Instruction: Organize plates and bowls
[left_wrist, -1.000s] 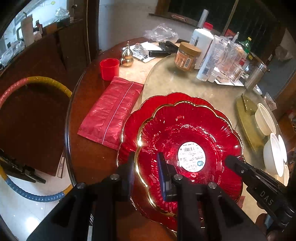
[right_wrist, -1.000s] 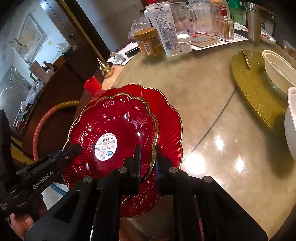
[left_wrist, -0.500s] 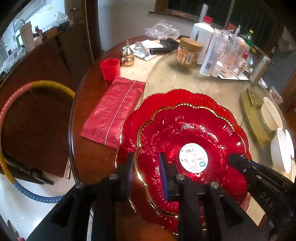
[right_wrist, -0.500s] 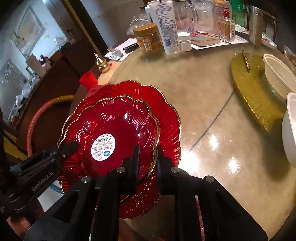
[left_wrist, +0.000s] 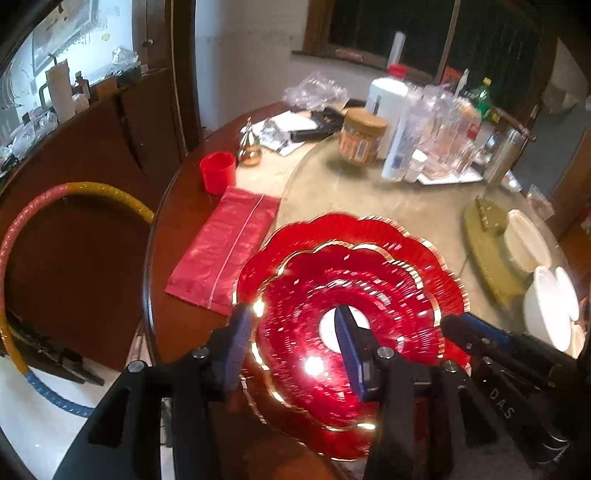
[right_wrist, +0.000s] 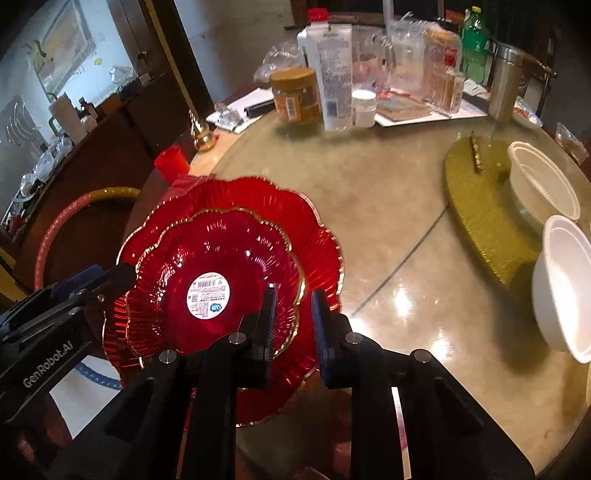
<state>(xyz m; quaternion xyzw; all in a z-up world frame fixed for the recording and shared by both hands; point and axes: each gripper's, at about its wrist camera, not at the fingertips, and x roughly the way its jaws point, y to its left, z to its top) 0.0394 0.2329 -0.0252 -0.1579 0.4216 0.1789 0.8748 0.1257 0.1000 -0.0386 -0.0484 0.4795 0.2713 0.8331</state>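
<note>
A small red scalloped plate (right_wrist: 207, 273) with a gold rim and a white sticker lies stacked on a larger red plate (right_wrist: 314, 236) at the table's near left edge. Both show in the left wrist view, small plate (left_wrist: 303, 317) on large plate (left_wrist: 369, 232). My left gripper (left_wrist: 291, 332) is open, its fingers astride the small plate's left rim. My right gripper (right_wrist: 293, 306) is open, its fingers astride the small plate's right rim. White bowls (right_wrist: 565, 280) stand at the right.
A gold heart-shaped mat (right_wrist: 480, 206) lies beside the white bowls. Jars, bottles and papers (right_wrist: 332, 85) crowd the far side. A red cup (left_wrist: 218, 171) and a red packet (left_wrist: 225, 247) lie left of the plates. A hoop (left_wrist: 22, 236) leans off the table's left.
Both grippers have opened and let go of the small plate's rim. The small plate now rests on the larger one. Both cameras have pulled up and back slightly.
</note>
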